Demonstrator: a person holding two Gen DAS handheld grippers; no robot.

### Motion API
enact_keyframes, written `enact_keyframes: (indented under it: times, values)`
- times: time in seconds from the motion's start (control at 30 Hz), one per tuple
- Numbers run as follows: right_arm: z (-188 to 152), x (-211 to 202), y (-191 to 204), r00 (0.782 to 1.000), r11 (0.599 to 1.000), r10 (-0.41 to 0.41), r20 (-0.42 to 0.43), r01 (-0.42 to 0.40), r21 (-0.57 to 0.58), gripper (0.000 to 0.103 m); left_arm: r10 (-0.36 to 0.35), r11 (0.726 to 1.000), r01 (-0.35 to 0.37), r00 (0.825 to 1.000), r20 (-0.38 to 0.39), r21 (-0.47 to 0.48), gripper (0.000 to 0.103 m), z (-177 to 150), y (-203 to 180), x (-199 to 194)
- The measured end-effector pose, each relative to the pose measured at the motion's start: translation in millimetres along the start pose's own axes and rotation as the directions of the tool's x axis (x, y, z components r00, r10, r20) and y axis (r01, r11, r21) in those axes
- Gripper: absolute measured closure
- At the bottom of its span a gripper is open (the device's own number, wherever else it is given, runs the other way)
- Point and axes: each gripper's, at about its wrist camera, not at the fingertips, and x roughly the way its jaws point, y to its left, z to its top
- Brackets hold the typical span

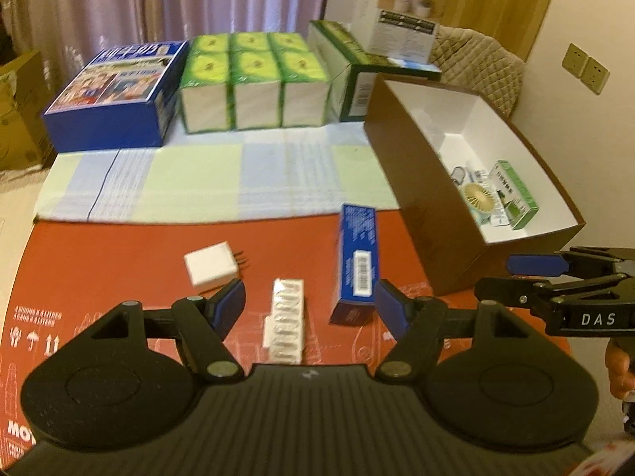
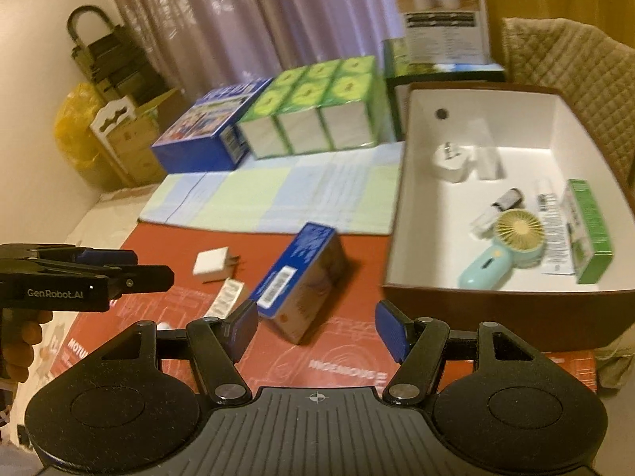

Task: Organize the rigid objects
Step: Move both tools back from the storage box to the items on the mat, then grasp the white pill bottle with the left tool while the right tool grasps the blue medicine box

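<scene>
Red printed counter [image 1: 119, 246], near edge: both grippers' fingers [image 1: 230, 297] wide, empty. Tall blue cardboard box [image 2: 293, 277] could topple onto the white blister strip [image 1: 285, 325] if nudged.

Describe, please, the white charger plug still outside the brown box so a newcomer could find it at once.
Start at the big brown box with the white lining, then look left across the red surface. Past the blue carton lies the white charger plug, the only cube-shaped item there, with metal prongs sticking out sideways.
</scene>
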Motion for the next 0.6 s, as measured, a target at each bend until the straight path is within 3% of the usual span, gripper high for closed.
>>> enact_keyframes:
  times: [0.6]
  values:
    - [-3, 66, 39, 0.996, 0.999, -0.021, -0.084, 0.018, -0.042, 0.04, 0.106, 0.989, -0.11, 0.993, -0.048, -0.102, 0.035, -36, 69, 12]
